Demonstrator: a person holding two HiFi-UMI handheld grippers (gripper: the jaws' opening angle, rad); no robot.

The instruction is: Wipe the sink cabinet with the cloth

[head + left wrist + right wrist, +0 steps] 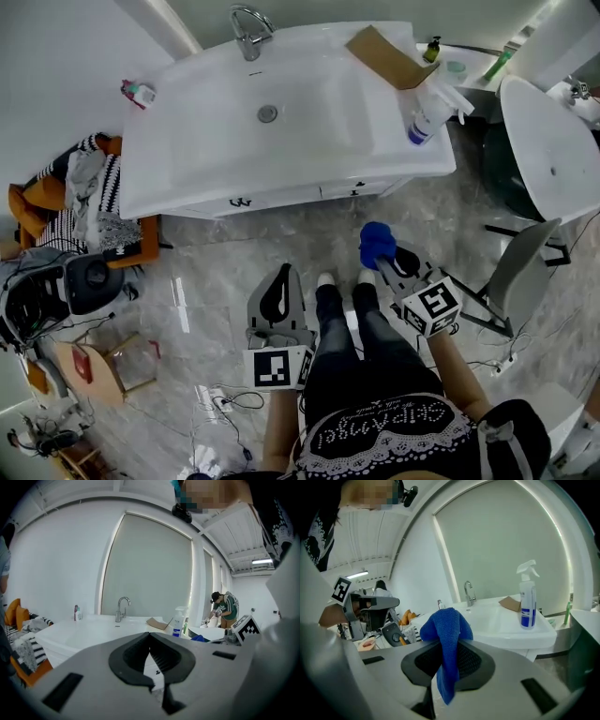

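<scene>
Right gripper [449,644]: jaws clamped on the blue cloth [443,625], which is held in the air on the near side of the sink cabinet [281,197], apart from it. Left gripper [150,637]: jaws closed, empty. Spray bottle [424,114] stands upright at the countertop's right end.

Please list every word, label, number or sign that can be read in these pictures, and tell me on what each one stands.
No text reads clearly.
Print on the person's black shirt: upside down, too blurred to quote.
Spray bottle label: too small.
Left tongs and right tongs: their cubes bear square markers only, no letters.
</scene>
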